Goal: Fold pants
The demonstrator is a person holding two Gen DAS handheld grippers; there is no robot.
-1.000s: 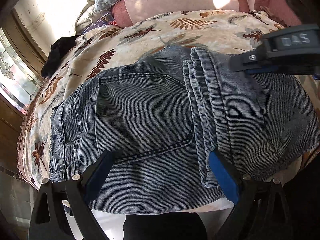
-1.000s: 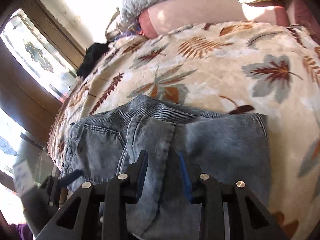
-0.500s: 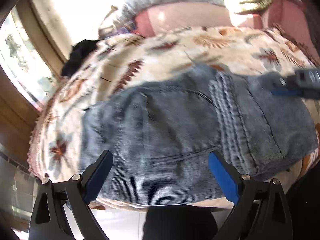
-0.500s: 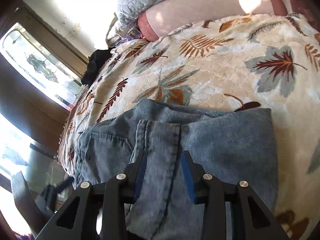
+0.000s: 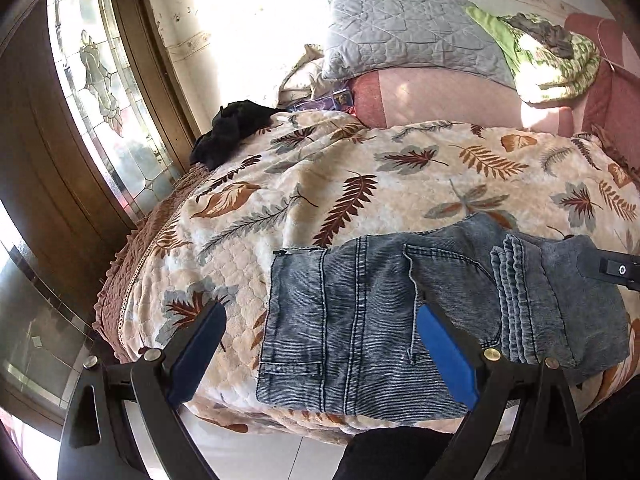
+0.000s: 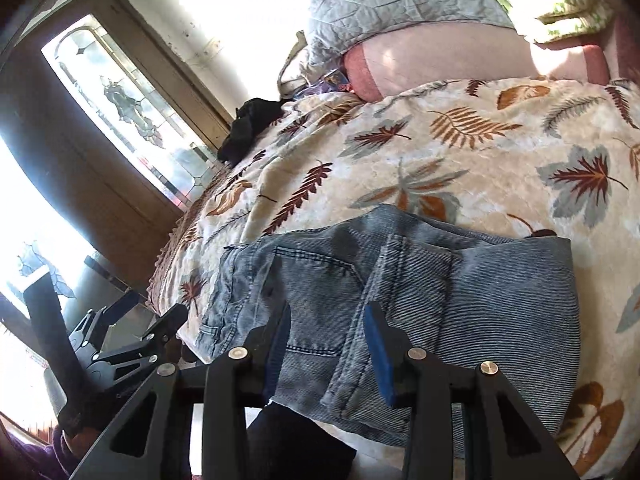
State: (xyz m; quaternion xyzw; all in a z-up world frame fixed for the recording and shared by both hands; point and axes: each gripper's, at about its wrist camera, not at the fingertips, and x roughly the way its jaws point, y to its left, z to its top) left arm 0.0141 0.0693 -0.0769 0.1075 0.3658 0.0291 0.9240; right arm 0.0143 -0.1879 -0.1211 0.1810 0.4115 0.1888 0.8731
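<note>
Here, one pair of folded pants (image 5: pixel 400 320) lies at the near edge of the bed (image 5: pixel 360 184). The left tool (image 5: pixel 320 344) gapes wide, gripping nothing; the right tool (image 6: pixel 326 344) is narrower, also holding nothing. One black garment (image 5: pixel 232 128) sits by two pillows.

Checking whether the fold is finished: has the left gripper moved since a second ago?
Yes. The left gripper has pulled back and leftward off the folded jeans; its left finger now sits over the leaf-print bedspread.
</note>
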